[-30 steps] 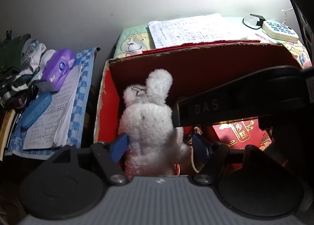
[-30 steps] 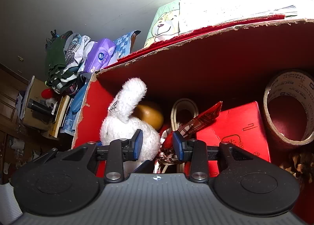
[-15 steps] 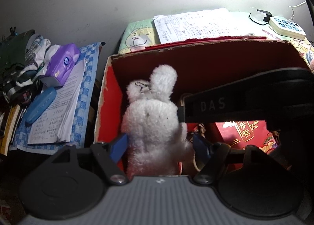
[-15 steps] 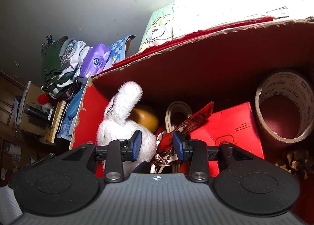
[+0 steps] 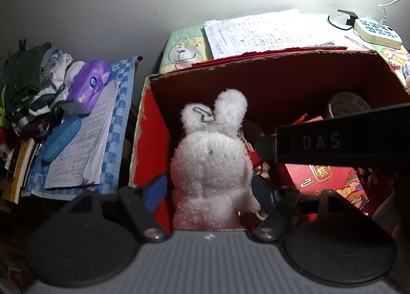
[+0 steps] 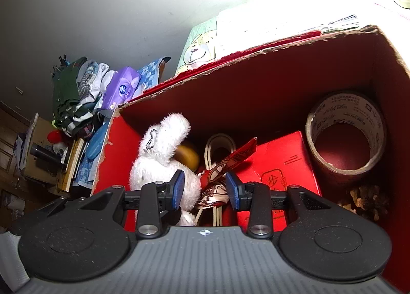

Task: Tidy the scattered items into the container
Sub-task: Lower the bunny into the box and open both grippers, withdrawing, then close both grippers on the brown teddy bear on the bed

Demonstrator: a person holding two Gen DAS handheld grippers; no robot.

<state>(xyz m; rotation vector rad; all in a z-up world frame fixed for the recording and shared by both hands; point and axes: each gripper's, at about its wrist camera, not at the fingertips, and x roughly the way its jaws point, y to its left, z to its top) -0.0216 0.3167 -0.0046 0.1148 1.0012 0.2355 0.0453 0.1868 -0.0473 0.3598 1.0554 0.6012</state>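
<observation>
White plush rabbit (image 5: 212, 165), tape roll (image 6: 346, 140) and red packet (image 6: 276, 165) lay inside the red box (image 5: 151, 140); both grippers, left gripper (image 5: 212, 191) and right gripper (image 6: 205, 188), stood open, holding nothing.

"DAS" on black bar (image 5: 333, 144) right of plush rabbit (image 5: 212, 165). Gold "糕" on red packet (image 5: 330, 181) below bar. Tape roll (image 6: 346, 137) print illegible.

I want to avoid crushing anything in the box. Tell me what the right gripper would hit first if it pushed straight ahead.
Probably the patterned red wrapper lying between the right gripper fingers, with the white plush rabbit just beside its left finger. Depth is unclear.
</observation>
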